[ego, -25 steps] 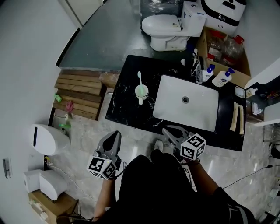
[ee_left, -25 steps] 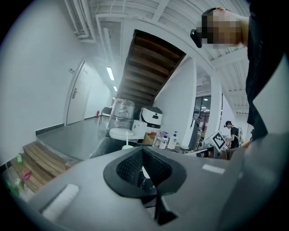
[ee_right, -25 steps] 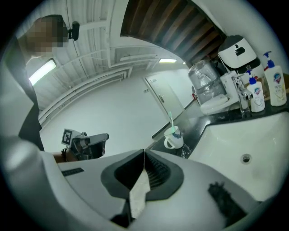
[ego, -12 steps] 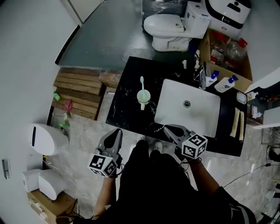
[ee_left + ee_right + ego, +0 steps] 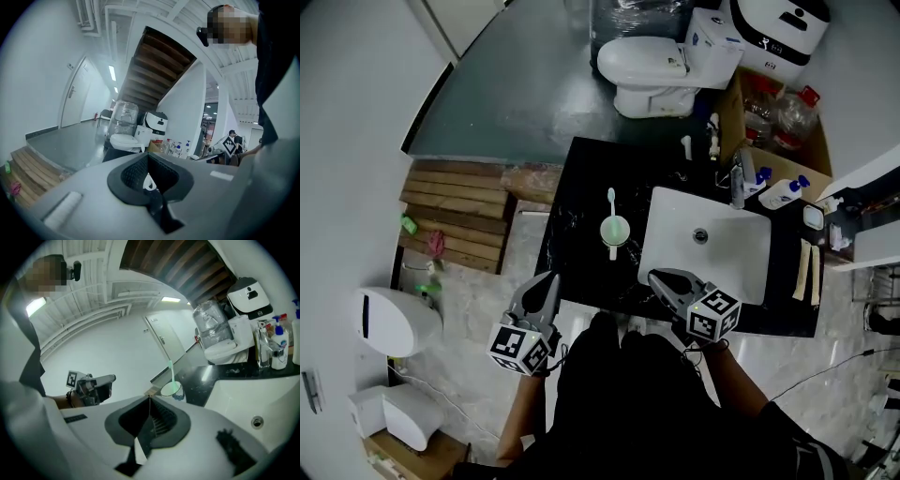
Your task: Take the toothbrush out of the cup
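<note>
At the desk front: the person stood nearer the black desk [image 5: 581, 178] than a second before, and the cup and basin sat lower in the head view.
Cup: the green cup [image 5: 615, 229] remained upright on the desk, just left of the white basin [image 5: 727, 246]; no shift on the surface was noted.
Toothbrush: the toothbrush [image 5: 611, 200] was still standing in the cup, head upward, untouched.
Left tongs: the left tongs [image 5: 547, 279] were closed on nothing, held off the desk's front edge, below-left of the cup; the gap to it had narrowed.
Right tongs: the right tongs [image 5: 657, 278] were likewise closed and empty, tips over the desk's front edge beside the basin, pointed toward the cup.
Assessment: approach only; extraction had not begun. Either tongs would need to part before taking the handle.
</note>
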Action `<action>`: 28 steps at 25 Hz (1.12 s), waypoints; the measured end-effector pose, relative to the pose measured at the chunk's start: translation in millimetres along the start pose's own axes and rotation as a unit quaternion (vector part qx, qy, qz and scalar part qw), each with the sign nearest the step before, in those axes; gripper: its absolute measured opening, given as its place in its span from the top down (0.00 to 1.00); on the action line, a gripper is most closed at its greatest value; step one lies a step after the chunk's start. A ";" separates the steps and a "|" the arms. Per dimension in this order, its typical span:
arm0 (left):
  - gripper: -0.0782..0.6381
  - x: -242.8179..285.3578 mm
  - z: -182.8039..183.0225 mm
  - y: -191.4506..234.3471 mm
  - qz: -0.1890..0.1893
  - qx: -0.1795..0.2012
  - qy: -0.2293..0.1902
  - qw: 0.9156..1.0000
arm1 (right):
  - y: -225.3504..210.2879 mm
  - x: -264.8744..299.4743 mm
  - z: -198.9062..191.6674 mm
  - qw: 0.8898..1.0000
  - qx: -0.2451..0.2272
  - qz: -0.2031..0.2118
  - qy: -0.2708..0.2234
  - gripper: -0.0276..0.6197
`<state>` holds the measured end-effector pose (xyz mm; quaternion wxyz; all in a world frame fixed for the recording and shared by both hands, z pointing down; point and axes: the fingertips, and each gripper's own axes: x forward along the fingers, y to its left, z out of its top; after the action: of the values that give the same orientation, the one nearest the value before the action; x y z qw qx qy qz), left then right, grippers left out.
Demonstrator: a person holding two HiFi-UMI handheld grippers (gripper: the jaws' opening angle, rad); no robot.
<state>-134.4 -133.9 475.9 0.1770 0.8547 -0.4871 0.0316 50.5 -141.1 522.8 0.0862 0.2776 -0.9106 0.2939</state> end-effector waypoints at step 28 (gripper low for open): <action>0.88 48.4 3.8 39.4 -0.053 -0.012 0.019 0.998 | -40.2 86.6 43.3 0.999 -0.029 -0.025 0.017 0.93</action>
<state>-142.7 -193.1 494.0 0.1979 0.8761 -0.4384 0.0325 1.1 -232.7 535.0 0.1168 0.2929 -0.9100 0.2693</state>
